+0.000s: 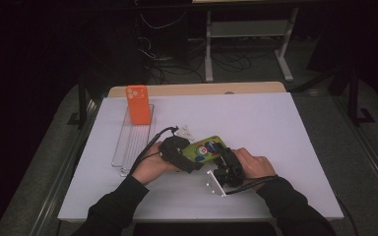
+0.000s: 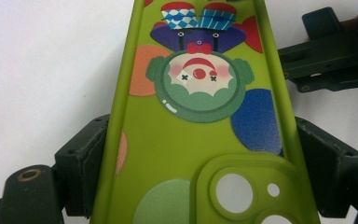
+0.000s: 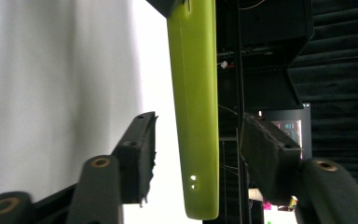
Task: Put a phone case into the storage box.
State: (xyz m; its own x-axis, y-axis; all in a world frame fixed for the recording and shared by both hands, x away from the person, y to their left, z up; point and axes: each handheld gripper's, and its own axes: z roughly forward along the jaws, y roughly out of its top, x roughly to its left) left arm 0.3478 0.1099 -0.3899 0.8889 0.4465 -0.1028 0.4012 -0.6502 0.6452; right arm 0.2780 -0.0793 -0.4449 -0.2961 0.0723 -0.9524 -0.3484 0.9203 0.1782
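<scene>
Object: green phone case (image 1: 205, 147) with a clown print, held just above the white desk (image 1: 275, 128), lower centre of the high view.
Left tongs (image 1: 189, 156): jaws pressed on the case's two long edges near the camera cut-out; in the left gripper view the pads (image 2: 86, 158) sat flush against both rims. Firm hold.
Right tongs (image 1: 222, 156): partly open, straddling the free end of the case. In the right gripper view the case (image 3: 196, 102) ran edge-on up the middle of the frame with a gap showing on each side, so the pads (image 3: 145, 149) were not yet on it.
Long axis: ran from lower left to upper right in the high view, from the left tongs toward the right tongs; in the right gripper view it ran straight away from the tongs.
Key relation: case stood between the right jaws, across its thin dimension; the right hand was the one placed to close.
Judgement: a handover or two-handed grip looked imminent; closing would pinch front and back faces.
Elsewhere: orange phone case (image 1: 138, 104) standing in a clear rack (image 1: 130, 147), upper left of the desk, well apart.
</scene>
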